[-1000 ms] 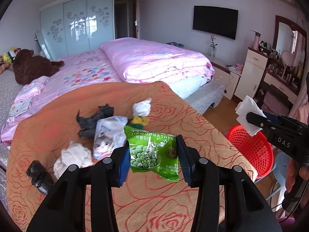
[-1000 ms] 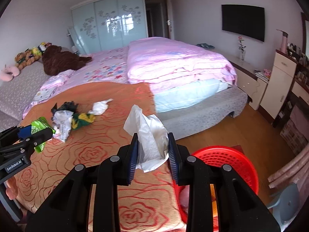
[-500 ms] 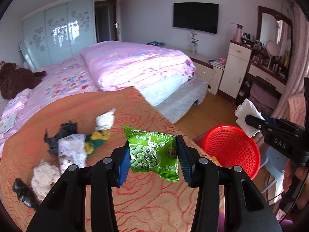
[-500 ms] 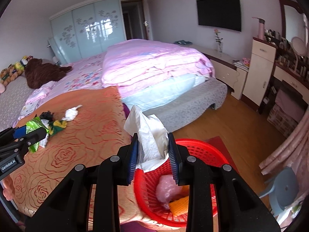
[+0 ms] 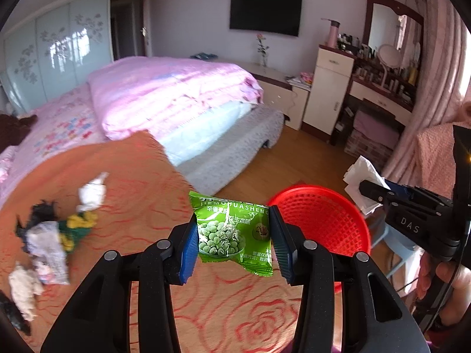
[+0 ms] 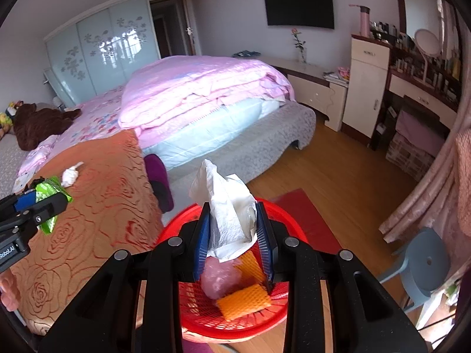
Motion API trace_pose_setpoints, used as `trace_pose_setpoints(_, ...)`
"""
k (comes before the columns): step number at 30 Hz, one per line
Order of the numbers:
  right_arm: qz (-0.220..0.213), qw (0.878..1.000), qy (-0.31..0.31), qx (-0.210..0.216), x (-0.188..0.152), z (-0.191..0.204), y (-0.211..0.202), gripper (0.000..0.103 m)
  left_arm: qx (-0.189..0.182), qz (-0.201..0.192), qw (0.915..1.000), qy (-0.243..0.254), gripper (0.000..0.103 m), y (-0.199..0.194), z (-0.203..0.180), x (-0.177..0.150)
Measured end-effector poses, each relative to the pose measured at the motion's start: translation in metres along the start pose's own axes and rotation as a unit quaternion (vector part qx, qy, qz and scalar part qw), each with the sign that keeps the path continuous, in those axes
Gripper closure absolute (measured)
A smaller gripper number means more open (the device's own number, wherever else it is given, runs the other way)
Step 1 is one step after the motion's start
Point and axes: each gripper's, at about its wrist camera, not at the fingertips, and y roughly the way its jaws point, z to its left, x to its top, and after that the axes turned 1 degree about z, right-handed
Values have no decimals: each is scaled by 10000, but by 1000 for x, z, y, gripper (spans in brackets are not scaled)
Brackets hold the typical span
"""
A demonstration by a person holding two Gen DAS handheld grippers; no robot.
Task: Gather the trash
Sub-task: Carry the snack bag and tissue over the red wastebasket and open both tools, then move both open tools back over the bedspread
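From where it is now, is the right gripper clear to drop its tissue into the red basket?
Probably yes. The right gripper holds the white tissue over the open red basket, with nothing between them; only a pink bag and orange netting lie inside.

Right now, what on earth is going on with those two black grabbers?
A person is clearing trash off the orange bedspread. The right gripper holds a white tissue over the red basket, ready to drop. The left gripper holds a green snack packet near the basket. More trash lies on the bedspread.
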Motion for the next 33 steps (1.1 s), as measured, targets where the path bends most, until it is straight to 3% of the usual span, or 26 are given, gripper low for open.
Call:
trace_pose_setpoints(13,344,9991,248,-46,-15,-28,24,73,-345,374,9978,422,61,47,-53,7)
trace_pose_setpoints(24,639,9977,218,26,-21,-25,40,72,-632,601,9955,376,59,65,-58,1)
trace_pose_setpoints(29,642,9976,258,8,-21,-26,40,61,-709,586,9955,231,42,66,-57,0)
trace_pose_setpoints(33,650,9975,267,-24,-22,-28,41,56,-682,504,9962,218,36,62,-55,1)
